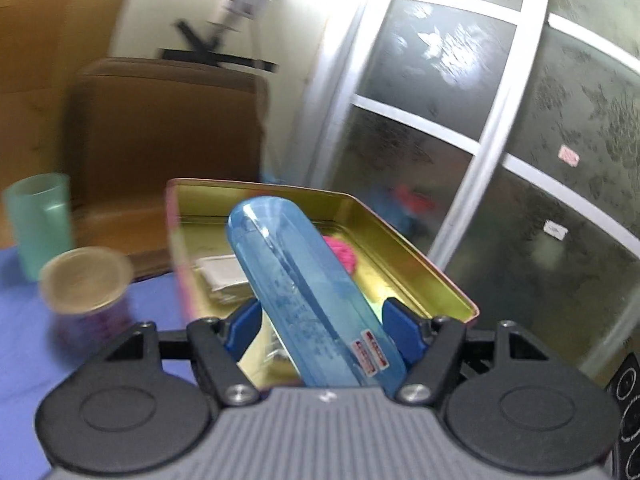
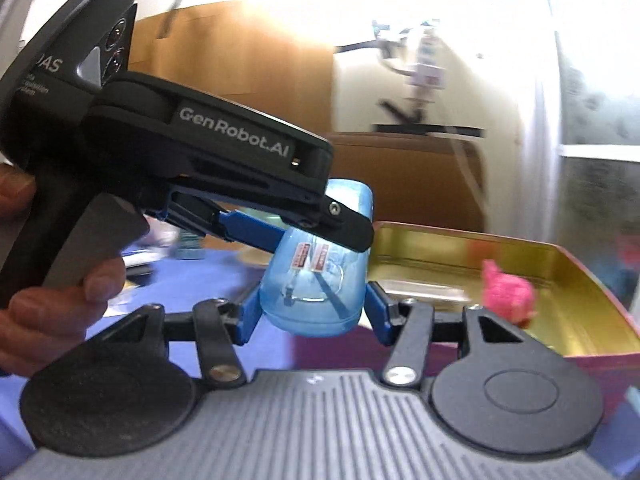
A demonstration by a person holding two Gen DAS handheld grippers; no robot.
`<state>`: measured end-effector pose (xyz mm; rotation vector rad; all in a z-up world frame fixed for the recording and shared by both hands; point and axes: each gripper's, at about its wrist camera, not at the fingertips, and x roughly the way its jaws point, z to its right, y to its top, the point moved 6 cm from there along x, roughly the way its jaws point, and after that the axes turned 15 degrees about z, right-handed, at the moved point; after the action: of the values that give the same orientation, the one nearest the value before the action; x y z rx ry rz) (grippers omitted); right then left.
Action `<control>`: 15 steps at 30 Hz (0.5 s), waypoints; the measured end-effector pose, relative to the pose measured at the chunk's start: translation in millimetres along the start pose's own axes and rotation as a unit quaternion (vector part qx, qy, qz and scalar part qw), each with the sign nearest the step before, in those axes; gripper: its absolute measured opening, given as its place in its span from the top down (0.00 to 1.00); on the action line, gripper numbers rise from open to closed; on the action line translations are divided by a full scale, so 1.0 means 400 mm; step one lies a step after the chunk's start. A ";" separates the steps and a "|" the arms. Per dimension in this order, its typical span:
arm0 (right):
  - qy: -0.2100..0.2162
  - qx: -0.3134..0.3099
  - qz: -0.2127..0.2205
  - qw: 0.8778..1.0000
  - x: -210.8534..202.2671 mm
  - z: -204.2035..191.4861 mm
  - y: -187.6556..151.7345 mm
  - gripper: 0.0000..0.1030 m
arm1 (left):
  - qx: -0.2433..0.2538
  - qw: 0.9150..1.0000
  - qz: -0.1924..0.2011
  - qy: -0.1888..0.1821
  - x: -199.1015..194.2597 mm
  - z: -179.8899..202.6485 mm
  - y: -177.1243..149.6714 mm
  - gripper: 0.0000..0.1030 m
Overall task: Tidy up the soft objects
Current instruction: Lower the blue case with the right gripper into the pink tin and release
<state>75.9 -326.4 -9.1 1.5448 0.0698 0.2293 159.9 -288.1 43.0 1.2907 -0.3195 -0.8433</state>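
A translucent blue case [image 1: 304, 292] with red-and-white stickers is held between both grippers, above the open gold tin [image 1: 420, 264]. My left gripper [image 1: 320, 320] is shut on the case's near end. My right gripper [image 2: 312, 312] is shut on the same blue case [image 2: 316, 280], which the left gripper's body [image 2: 224, 148] also reaches from the upper left. A pink fluffy object [image 1: 342, 254] lies in the tin, partly hidden behind the case; it also shows in the right wrist view [image 2: 508, 292]. A white flat packet [image 1: 224, 276] lies in the tin.
A green cup [image 1: 40, 220] and a foil-lidded tub [image 1: 86, 280] stand on the blue cloth [image 1: 28, 332] at left. A brown chair [image 1: 168, 128] stands behind. A white-framed frosted glass door [image 1: 500, 140] is at right. The tin's gold wall [image 2: 460, 248] sits right of my right gripper.
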 end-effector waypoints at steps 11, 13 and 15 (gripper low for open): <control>-0.126 0.042 -0.055 0.990 0.073 0.238 -0.048 0.42 | 0.038 0.998 -0.046 0.002 0.222 0.107 -0.046 0.26; -0.171 0.019 -0.052 0.984 0.087 0.267 -0.062 0.37 | 0.037 0.998 -0.048 0.004 0.211 0.101 -0.054 0.26; -0.167 0.054 -0.043 0.984 0.074 0.285 -0.063 0.36 | 0.047 0.998 -0.047 0.009 0.201 0.097 -0.062 0.24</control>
<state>128.9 -432.8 -28.1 1.6645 -0.1173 -0.1058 179.5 -373.1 12.1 1.4085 -0.2879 -0.9055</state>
